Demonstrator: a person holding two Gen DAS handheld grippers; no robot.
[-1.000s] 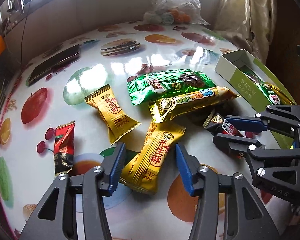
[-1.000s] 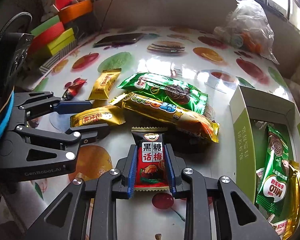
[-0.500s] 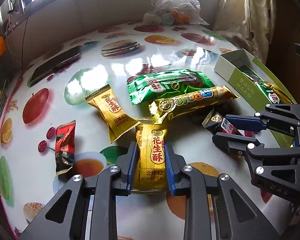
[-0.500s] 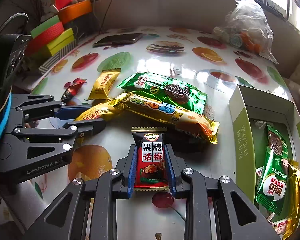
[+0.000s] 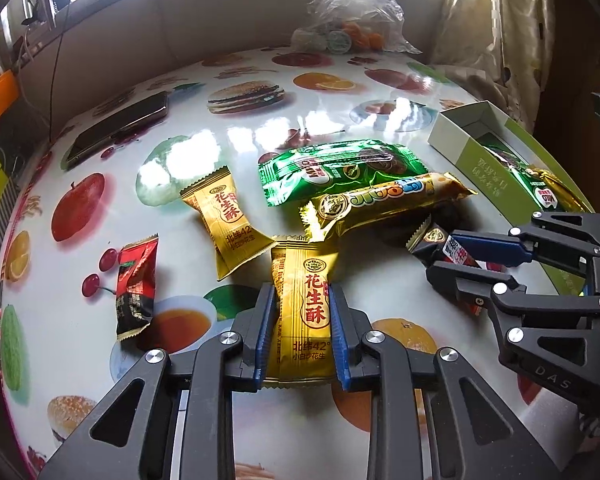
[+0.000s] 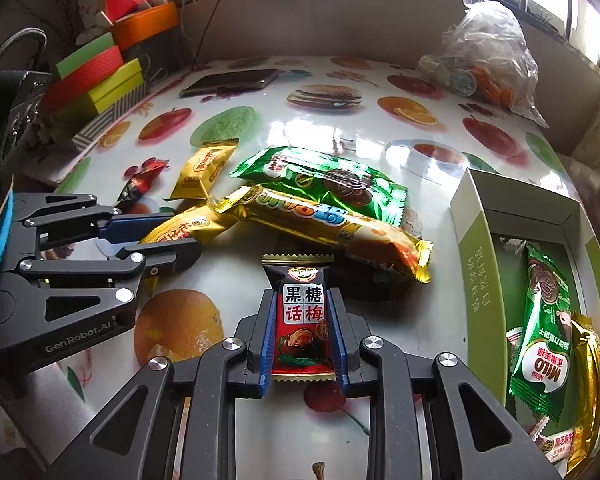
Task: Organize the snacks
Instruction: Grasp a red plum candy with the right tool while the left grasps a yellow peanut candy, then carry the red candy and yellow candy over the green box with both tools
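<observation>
You have both pickups made, the left gripper (image 5: 302,320) having just closed on a gold peanut candy (image 5: 305,312) and the right gripper (image 6: 302,336) clamping a red plum candy (image 6: 303,320), both near on the table (image 5: 260,120); next, carry each right to the green box (image 6: 476,248).

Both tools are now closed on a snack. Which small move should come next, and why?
Probably lift the right tool, closed on the red plum candy, toward the green box. The box already holds snacks and lies on its side. The left tool grips a gold candy and can follow.
</observation>
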